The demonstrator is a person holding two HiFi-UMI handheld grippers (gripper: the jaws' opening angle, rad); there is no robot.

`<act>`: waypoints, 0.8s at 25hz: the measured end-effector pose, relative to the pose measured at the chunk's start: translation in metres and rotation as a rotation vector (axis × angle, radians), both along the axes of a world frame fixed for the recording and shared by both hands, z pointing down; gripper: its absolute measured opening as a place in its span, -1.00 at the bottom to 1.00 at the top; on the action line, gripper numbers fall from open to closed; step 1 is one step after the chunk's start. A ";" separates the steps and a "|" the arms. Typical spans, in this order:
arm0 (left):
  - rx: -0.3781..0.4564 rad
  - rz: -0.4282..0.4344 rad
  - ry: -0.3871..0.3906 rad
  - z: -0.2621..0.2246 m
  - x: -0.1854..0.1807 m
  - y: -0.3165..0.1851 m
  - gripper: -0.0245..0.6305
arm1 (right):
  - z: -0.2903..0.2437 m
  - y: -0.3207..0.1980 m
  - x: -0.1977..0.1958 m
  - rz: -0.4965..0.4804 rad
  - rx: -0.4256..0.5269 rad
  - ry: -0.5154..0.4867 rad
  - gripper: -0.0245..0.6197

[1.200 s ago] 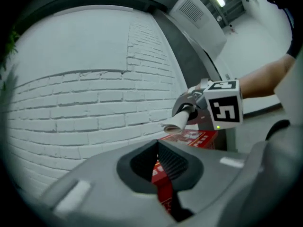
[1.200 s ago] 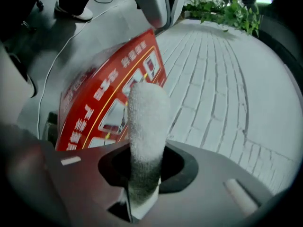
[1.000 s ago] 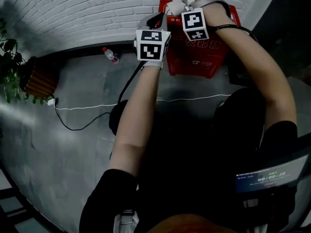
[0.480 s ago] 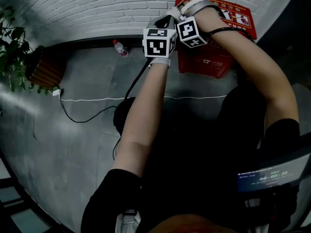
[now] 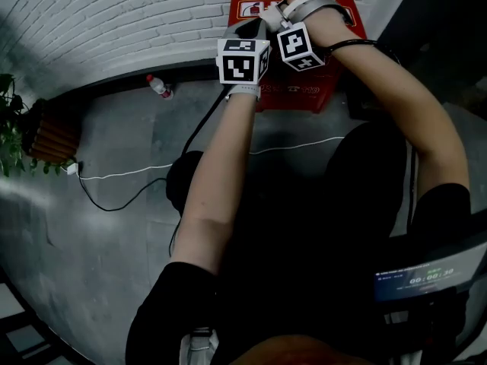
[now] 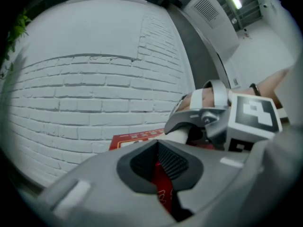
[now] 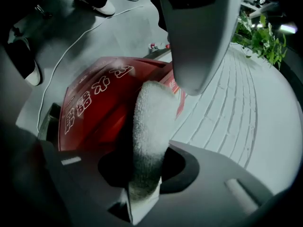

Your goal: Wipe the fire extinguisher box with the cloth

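Observation:
The red fire extinguisher box with white print stands on the floor against the white brick wall. My right gripper is shut on a white cloth and holds it over the box's top, near the wall. It also shows in the left gripper view, just right of my left jaws. My left gripper is beside it at the box's upper left corner. Its jaws stand together, with only a sliver of red box showing through them. Whether the cloth touches the box is hidden.
A small water bottle lies at the foot of the brick wall, left of the box. A white cable and a dark cable cross the grey floor. A potted plant stands far left. The person's legs fill the lower view.
The head view has shifted, so the box sits differently in frame. Both grippers stay close together at the box's top, the right one still holding the cloth.

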State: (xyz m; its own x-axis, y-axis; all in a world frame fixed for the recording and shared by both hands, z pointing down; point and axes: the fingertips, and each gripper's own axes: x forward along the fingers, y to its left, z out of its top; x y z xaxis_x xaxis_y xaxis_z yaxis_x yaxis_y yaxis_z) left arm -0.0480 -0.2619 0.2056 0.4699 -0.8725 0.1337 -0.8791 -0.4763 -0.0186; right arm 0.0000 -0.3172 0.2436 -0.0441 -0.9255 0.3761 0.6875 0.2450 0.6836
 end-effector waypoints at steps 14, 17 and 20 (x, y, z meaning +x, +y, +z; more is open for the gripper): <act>0.035 0.194 0.025 -0.004 0.139 -0.001 -0.93 | -0.004 0.011 0.155 0.197 0.011 0.013 -0.64; 0.046 0.221 0.028 -0.003 0.155 0.001 -0.93 | -0.004 0.014 0.184 0.234 0.011 0.020 -0.64; 0.061 0.248 0.020 -0.002 0.166 0.006 -0.93 | -0.004 0.019 0.212 0.281 0.006 0.015 -0.64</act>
State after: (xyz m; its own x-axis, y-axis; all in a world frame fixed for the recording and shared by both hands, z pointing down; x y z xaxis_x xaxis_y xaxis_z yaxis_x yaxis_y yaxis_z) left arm 0.1183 -0.2564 0.2039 0.6726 -0.7364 0.0729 -0.7360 -0.6759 -0.0375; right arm 0.2115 -0.2979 0.2398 0.2202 -0.9030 0.3690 0.6035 0.4233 0.6758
